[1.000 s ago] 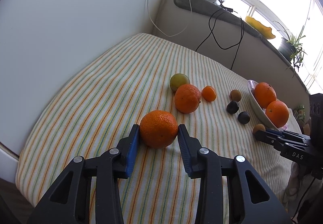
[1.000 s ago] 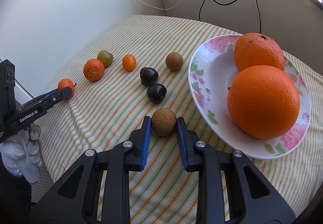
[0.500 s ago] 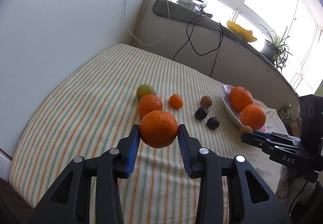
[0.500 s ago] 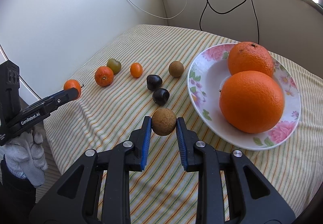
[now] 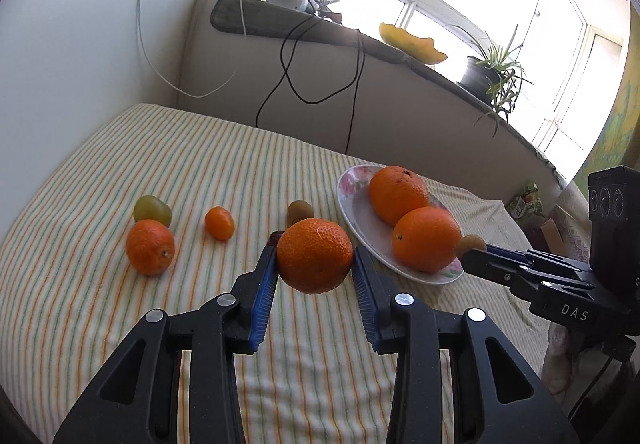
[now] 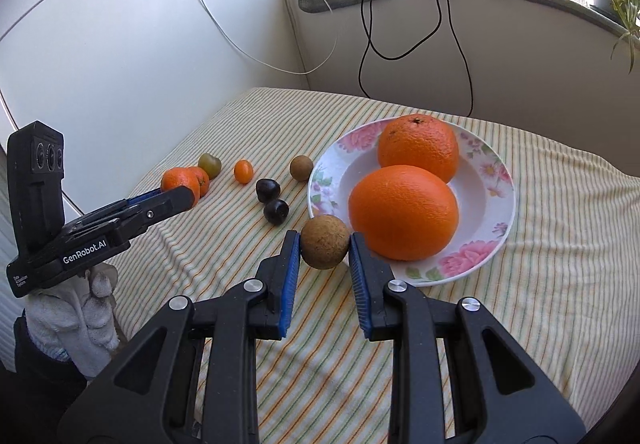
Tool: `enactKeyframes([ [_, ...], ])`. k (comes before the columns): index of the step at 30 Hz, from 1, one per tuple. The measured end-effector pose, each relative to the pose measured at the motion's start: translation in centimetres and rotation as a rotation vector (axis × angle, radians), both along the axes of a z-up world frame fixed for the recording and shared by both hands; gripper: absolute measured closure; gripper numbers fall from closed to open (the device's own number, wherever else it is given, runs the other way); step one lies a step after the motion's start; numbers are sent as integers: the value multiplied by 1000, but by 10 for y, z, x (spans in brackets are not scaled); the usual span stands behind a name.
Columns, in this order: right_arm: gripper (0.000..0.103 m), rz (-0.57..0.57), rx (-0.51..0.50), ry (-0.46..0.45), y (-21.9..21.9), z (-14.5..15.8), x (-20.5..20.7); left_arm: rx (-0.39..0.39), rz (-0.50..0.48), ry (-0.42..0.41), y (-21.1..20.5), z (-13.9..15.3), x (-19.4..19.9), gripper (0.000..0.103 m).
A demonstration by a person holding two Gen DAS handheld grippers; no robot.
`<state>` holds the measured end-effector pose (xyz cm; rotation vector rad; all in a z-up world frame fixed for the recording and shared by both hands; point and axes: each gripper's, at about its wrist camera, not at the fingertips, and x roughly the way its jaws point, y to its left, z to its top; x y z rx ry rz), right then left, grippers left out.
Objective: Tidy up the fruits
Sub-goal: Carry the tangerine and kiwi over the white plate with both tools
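My left gripper (image 5: pixel 315 264) is shut on a tangerine (image 5: pixel 315 255) and holds it in the air above the striped cloth. My right gripper (image 6: pixel 325 250) is shut on a small brown round fruit (image 6: pixel 324 247), lifted beside the near rim of the floral plate (image 6: pixel 494 180). The plate holds two large oranges (image 6: pixel 403 218). On the cloth lie another tangerine (image 5: pixel 150 247), a green fruit (image 5: pixel 152 209), a small orange kumquat (image 5: pixel 219 223), a brown fruit (image 6: pixel 301 167) and two dark plums (image 6: pixel 276 211).
The striped cloth (image 6: pixel 560 284) covers the table, which ends at a white wall on the left and a low wall at the back. Black and white cables (image 6: pixel 400 24) hang from the sill. A potted plant (image 5: pixel 486 78) stands on the sill.
Both grippers have lifted their fruits off the cloth and risen. The left one has swung with the tangerine to the right, nearer the plate.
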<state>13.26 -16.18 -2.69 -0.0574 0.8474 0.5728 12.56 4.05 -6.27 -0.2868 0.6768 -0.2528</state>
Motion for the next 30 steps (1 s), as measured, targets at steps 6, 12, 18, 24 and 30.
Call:
enactKeyframes([
  [6,77,-47,6,-26,-27,12,9,3,-52,-1,-25,2,20,67],
  [12,77,-97,9,-36,-51,15,26,5,-90,7,-42,1,37,67],
  [18,77,-138,5,-33,-73,15,46,27,-110,17,-55,-1,56,67],
  [24,77,-153,-2,-4,-81,5,71,40,-120,30,-62,-5,70,67],
  [30,77,-156,-2,19,-82,-5,90,52,-122,43,-63,-9,78,67],
])
